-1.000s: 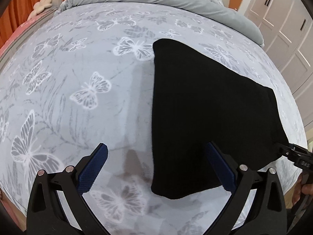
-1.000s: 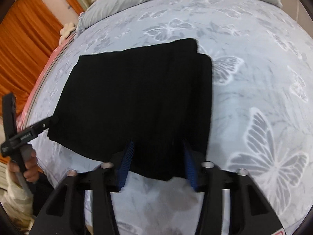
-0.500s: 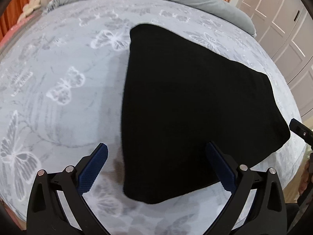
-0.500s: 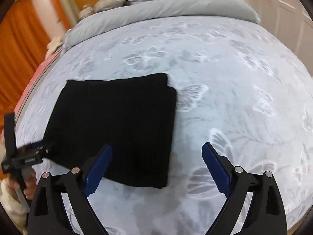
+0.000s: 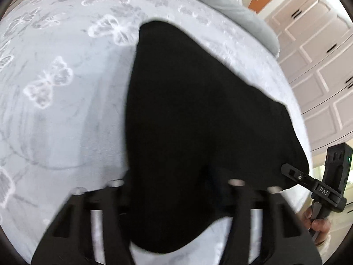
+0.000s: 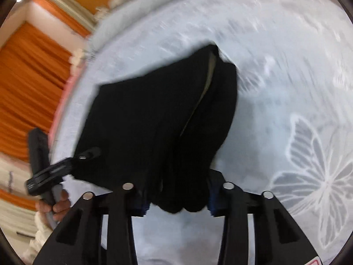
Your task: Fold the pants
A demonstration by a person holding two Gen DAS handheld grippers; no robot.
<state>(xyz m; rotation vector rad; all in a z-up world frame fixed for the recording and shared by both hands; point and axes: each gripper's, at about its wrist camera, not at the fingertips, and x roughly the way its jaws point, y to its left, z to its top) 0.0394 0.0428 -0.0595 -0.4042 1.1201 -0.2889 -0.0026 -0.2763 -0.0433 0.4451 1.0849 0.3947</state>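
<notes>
Nearest, the left hand-held gripper (image 5: pixel 176 198) is closing on the near left edge of the folded black pants (image 5: pixel 198 121), with cloth between its fingers. The right hand-held gripper (image 6: pixel 176 201) is closing on the near right edge, a bunch of cloth between its blue pads (image 6: pixel 212 203). The pants lie on a bed (image 5: pixel 66 110) with a pale butterfly-print cover. Beyond are a grey duvet (image 5: pixel 231 6), orange curtains (image 6: pixel 28 77) far left and white cupboards (image 5: pixel 320 55) far right.
</notes>
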